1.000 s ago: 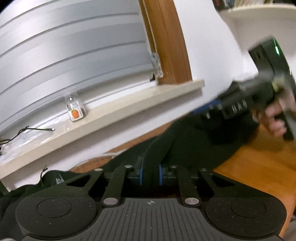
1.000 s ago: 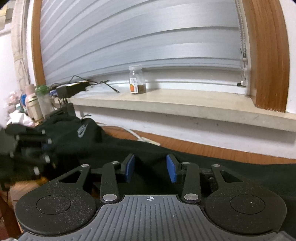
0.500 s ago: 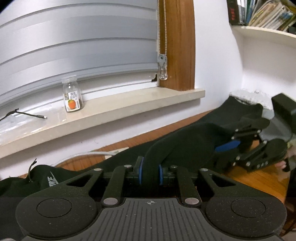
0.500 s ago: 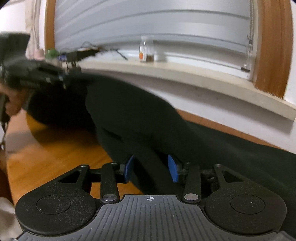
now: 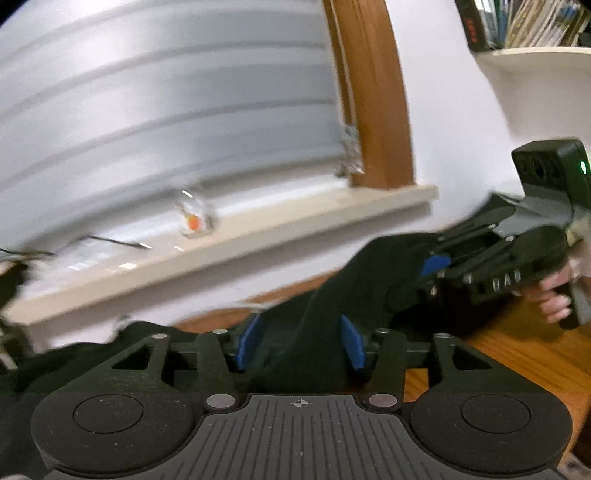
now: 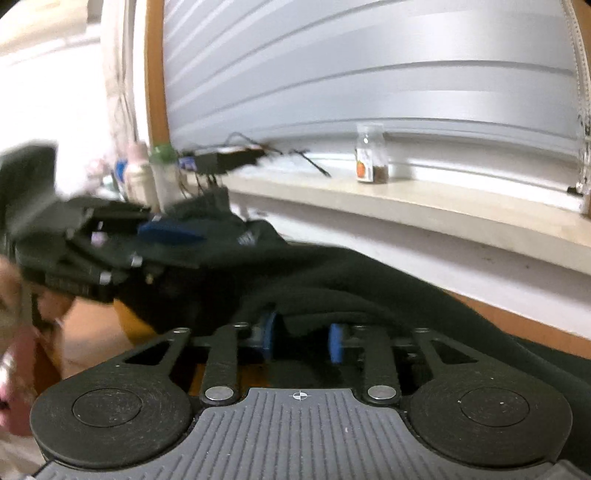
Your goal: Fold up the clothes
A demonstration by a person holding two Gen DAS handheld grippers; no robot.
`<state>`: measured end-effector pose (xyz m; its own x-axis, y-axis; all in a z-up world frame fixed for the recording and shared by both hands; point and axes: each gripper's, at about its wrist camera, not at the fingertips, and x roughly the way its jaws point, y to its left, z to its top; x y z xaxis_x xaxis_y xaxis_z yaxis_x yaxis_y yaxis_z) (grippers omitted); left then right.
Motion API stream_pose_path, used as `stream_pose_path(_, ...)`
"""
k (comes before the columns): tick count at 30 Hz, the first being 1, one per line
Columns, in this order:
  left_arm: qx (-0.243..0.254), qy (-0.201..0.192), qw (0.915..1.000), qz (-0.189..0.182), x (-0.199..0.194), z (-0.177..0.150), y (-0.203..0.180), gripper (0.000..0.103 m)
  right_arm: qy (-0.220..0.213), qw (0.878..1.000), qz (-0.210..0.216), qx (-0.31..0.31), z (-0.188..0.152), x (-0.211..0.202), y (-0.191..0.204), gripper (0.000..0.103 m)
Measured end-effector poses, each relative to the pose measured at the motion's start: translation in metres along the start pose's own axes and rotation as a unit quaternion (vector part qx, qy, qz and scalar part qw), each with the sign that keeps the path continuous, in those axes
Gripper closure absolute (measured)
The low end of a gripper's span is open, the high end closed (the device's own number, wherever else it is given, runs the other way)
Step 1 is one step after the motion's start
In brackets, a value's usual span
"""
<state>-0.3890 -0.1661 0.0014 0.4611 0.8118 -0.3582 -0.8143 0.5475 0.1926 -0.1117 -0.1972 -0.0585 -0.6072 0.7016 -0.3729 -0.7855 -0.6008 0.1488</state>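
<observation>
Black cloth of the garment [image 5: 332, 291] is draped across the wooden surface [image 5: 517, 354], running between both tools. The left hand-held gripper [image 5: 301, 343] is opening around a fold; the right hand-held gripper [image 6: 301, 341] is closing on another. A fold-over is judged underway; a firm right pinch is needed next.

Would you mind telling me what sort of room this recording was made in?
Probably a room in a home: a wooden table under a shuttered window, a stone sill holding a small jar, and a bookshelf.
</observation>
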Motion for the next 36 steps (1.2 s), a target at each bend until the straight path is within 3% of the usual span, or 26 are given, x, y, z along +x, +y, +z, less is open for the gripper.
stream_pose_path(2,0.019,-0.029,0.9988,0.033,-0.014,-0.006,-0.015,0.055,-0.013,1.000,0.002,0.017,0.005,-0.003,-0.002,0.085)
stream_pose_path(3,0.020,-0.035,0.9987,0.031,-0.019,-0.009,-0.023,0.056,-0.020,0.999,0.002,0.025,0.008,-0.005,-0.003,0.085)
stream_pose_path(6,0.035,-0.022,0.9991,0.005,-0.021,-0.018,-0.043,0.058,-0.037,0.999,-0.008,0.034,0.016,-0.009,-0.001,0.085)
stream_pose_path(12,0.096,0.004,0.9940,0.054,0.001,-0.026,-0.052,0.049,-0.040,0.998,-0.032,0.046,0.027,-0.006,-0.001,0.085)
stream_pose_path(14,0.136,0.010,0.9876,0.079,0.011,-0.027,-0.056,0.050,-0.042,0.997,-0.036,0.052,0.029,-0.001,-0.004,0.085)
stream_pose_path(15,0.157,0.011,0.9839,0.085,0.013,-0.029,-0.060,0.053,-0.042,0.997,-0.038,0.054,0.029,0.000,-0.005,0.085)
stream_pose_path(16,0.177,0.012,0.9800,0.090,0.014,-0.030,-0.061,0.066,-0.041,0.997,-0.040,0.055,0.029,0.002,-0.006,0.085)
stream_pose_path(17,0.195,0.013,0.9763,0.094,0.015,-0.030,-0.061,0.089,-0.040,0.997,-0.042,0.056,0.029,0.004,-0.007,0.085)
stream_pose_path(18,0.187,0.013,0.9787,0.083,0.011,-0.025,-0.055,0.094,-0.038,0.997,-0.044,0.055,0.028,0.005,-0.007,0.085)
stream_pose_path(23,0.139,-0.007,0.9888,0.054,-0.015,0.011,-0.009,0.095,-0.021,0.999,-0.043,0.023,0.023,0.011,0.005,0.080)
stream_pose_path(29,0.071,0.026,0.9970,-0.013,0.011,0.040,0.041,0.095,-0.009,0.998,-0.052,-0.021,0.014,0.017,0.027,0.077)
stream_pose_path(32,0.030,0.038,0.9978,-0.045,0.022,0.046,0.064,0.095,0.001,0.997,-0.054,-0.059,0.006,0.020,0.042,0.077)
stream_pose_path(36,0.029,0.055,0.9966,-0.053,0.035,0.048,0.067,0.095,0.010,0.996,-0.016,-0.084,0.001,0.029,0.064,0.071)
